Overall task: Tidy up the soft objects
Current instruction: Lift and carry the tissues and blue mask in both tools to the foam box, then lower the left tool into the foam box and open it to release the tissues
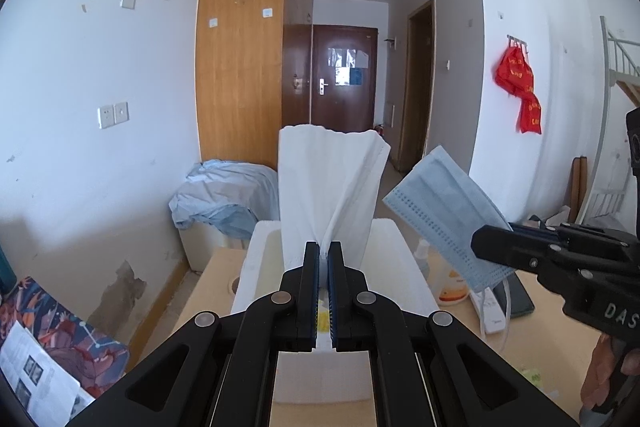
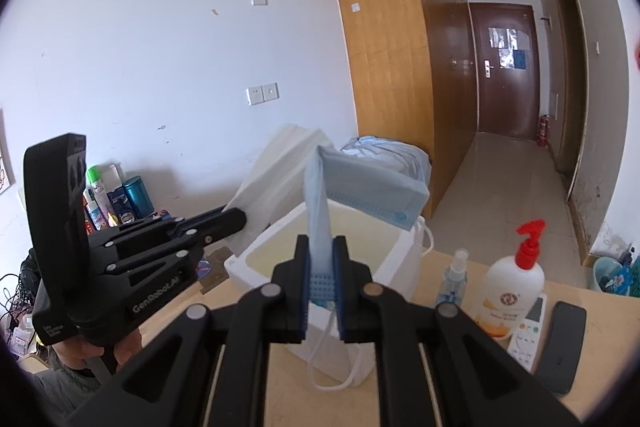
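My left gripper (image 1: 324,251) is shut on a white tissue (image 1: 328,191) that stands up above the white foam box (image 1: 384,247). It also shows in the right wrist view (image 2: 234,217) with the tissue (image 2: 276,171). My right gripper (image 2: 320,255) is shut on a blue face mask (image 2: 360,191), held over the foam box (image 2: 396,259); its ear loops hang down. In the left wrist view the mask (image 1: 444,211) sticks up from the right gripper (image 1: 480,243) at the box's right side.
On the wooden table (image 2: 460,311) right of the box stand a small spray bottle (image 2: 454,279), a white pump bottle with red top (image 2: 512,287), a white remote (image 2: 528,331) and a black phone (image 2: 560,347). Bottles and cans (image 2: 108,199) stand at the left wall.
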Demonstrator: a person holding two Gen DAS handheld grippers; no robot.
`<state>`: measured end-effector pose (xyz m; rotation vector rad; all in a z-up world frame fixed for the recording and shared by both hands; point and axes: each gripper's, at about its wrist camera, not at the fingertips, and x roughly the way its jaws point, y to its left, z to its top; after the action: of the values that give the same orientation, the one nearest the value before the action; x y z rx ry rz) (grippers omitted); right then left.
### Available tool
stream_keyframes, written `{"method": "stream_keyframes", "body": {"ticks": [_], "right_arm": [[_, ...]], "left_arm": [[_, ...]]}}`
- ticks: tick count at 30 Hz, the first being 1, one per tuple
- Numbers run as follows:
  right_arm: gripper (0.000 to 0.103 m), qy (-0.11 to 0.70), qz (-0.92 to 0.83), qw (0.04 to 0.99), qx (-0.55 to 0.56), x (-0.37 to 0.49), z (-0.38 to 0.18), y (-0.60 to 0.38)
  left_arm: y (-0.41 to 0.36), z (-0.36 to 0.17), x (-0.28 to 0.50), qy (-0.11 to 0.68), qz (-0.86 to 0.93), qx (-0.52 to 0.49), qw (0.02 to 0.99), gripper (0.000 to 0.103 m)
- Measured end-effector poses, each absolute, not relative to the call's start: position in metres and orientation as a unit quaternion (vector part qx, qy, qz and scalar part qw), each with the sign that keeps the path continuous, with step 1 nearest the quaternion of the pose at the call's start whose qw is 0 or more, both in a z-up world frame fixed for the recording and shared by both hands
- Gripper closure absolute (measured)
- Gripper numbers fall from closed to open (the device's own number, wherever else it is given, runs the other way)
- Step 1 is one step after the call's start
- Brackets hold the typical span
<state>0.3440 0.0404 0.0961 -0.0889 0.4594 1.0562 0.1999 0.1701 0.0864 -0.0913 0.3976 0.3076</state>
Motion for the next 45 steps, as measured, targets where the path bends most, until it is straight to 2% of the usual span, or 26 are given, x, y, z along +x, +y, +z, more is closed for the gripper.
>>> {"method": "stream_keyframes", "body": {"ticks": [38,40,41,42,43,44,45], "right_arm": [[0.090,0.219,0.484,0.846,-0.040,0.363,0.094,0.042],[0.090,0.219,0.484,0.846,-0.040,0.363,0.094,0.042],[0.090,0.219,0.484,0.846,-0.041,0.363,0.094,0.042],[0.090,0.220,0.485,0.846,-0.041,0.364,0.094,0.042],[0.090,0.220,0.485,0.845,-0.042,0.364,0.094,0.043],[0.090,0.220,0.485,0.845,-0.042,0.364,0.094,0.043],[0.090,0.220,0.485,0.845,-0.042,0.365,0.094,0.043]], "left_arm": [[0.195,0.050,0.270,0.269,0.136,-0.036,0.953,0.096],[0.194,0.049,0.269,0.270,0.135,-0.032,0.953,0.091],[0.194,0.048,0.269,0.270,0.135,-0.031,0.953,0.082],[0.193,0.048,0.269,0.271,0.134,-0.030,0.953,0.066],[0.193,0.047,0.270,0.271,0.132,-0.029,0.953,0.057],[0.192,0.047,0.270,0.272,0.134,-0.028,0.952,0.041],[0.192,0.046,0.269,0.271,0.136,-0.027,0.953,0.034]]}}
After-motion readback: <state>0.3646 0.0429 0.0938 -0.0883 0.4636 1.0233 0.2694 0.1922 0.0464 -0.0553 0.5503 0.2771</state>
